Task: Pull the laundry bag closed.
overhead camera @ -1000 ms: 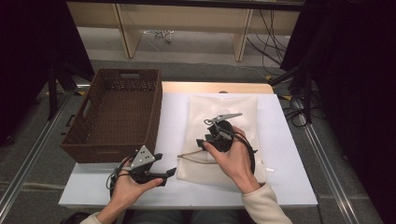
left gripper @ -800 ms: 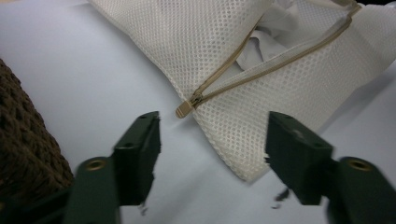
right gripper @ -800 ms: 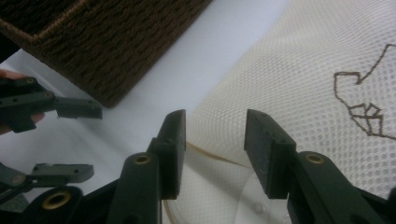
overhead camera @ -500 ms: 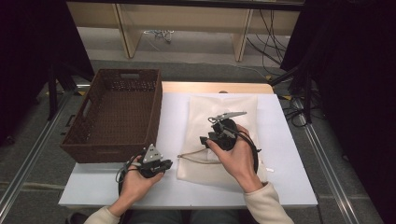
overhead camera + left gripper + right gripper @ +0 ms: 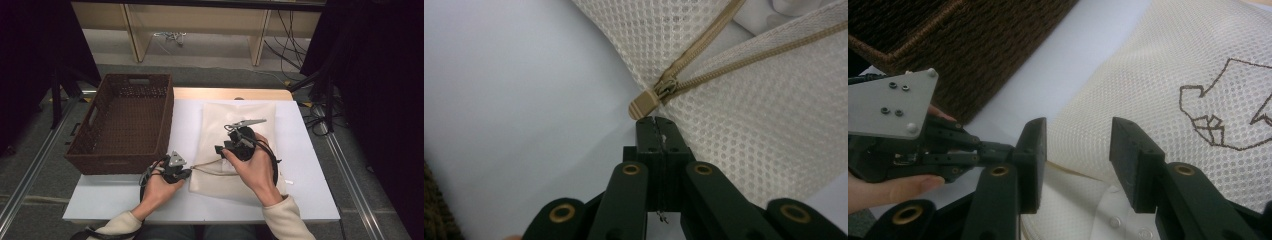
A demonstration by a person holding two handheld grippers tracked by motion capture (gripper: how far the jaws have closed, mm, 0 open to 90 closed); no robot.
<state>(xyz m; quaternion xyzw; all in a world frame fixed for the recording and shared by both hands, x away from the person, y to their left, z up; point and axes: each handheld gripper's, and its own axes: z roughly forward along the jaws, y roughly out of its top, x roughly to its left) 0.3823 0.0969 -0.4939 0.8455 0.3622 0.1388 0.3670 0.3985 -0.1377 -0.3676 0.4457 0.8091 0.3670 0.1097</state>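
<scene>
Cream mesh zip-up laundry bag lies flat on the white table, centre-right of the high view, its tan zipper running along the lower left edge. Dark brown woven wicker basket stands at upper left, just beside the bag.

Left gripper, low centre-left in the high view, has just been closing. Its jaws are now together right below the tan zipper pull tab; the tab's tip meets the jaw tips, but whether it is actually pinched cannot be told.

Right gripper rests on top of the bag in mid frame, jaws apart over the mesh, nothing clamped between them. A brown outline logo is stitched on the mesh at its right.
</scene>
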